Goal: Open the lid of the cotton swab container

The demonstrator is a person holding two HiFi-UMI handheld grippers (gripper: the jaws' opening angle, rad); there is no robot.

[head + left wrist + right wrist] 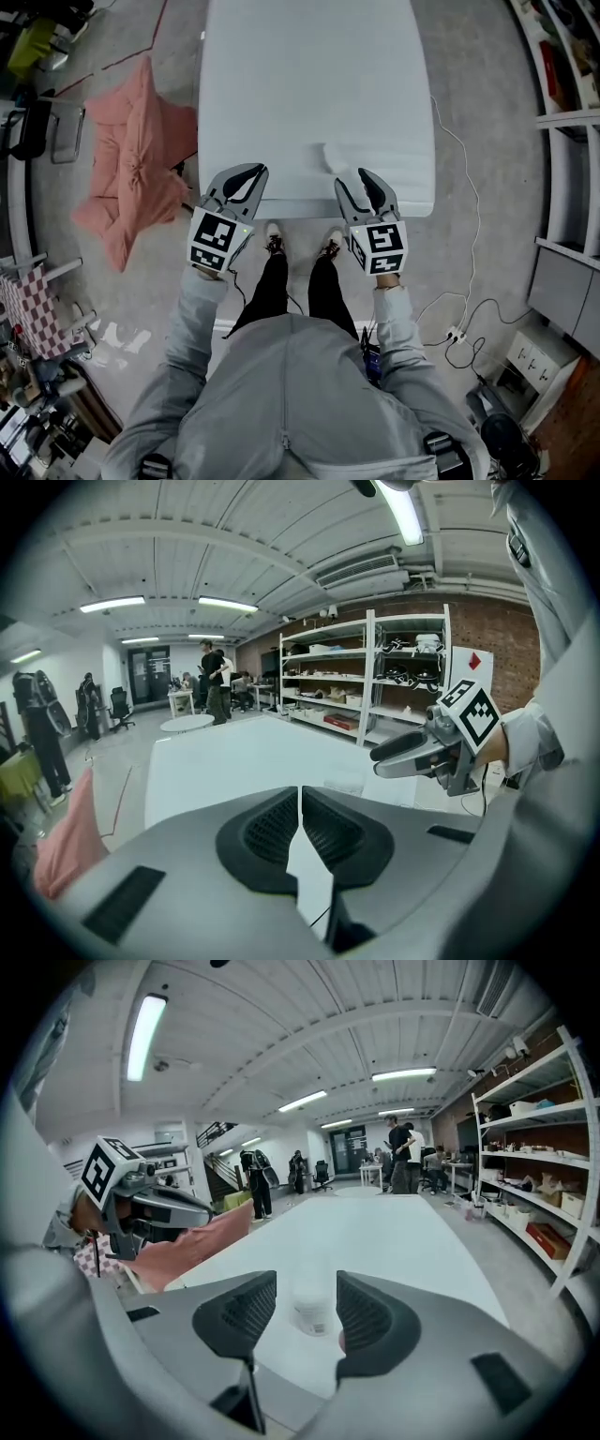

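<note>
Here my right hand-held gripper (356,184) has its jaws apart and aims at the cotton swab container (312,1309). It stands untouched near the counter's (281,75) near edge. My left hand-held gripper (246,178) is closed and empty, ready to help.

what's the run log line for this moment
left gripper: shut, empty | right gripper: open, aimed at small white round plastic cotton swab container | container: upright on white table, ungripped

Matt white table (309,84); cotton swab container (312,1312) seems translucent plastic.
</note>
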